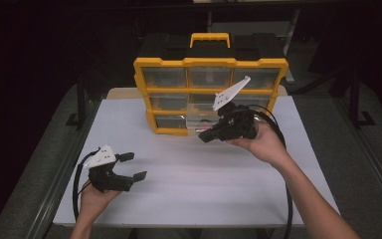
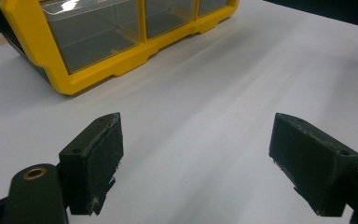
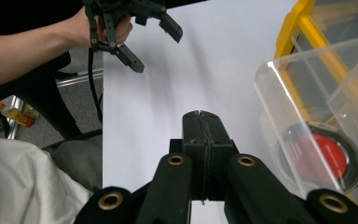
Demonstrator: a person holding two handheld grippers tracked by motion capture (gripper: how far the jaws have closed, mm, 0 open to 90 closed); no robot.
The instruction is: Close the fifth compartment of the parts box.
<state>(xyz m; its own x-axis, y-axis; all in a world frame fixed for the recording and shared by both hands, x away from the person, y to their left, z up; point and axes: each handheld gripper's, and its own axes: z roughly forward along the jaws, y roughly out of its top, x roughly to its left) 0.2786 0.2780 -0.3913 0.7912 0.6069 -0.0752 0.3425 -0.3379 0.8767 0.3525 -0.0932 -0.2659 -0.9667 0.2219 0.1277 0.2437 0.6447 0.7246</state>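
Drawer (image 3: 307, 135) — pulled out — sits just beside shut right claw (image 3: 200, 116).

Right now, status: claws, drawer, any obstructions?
Left claw open, over bare table. Right claw shut, empty, beside pulled-out clear drawer holding red disc. Nothing in the way.

One camera looks down from above the counter's (image 1: 189, 189) near edge, while two ride low on the tools, both close to the yellow drawer cabinet (image 1: 210, 94).
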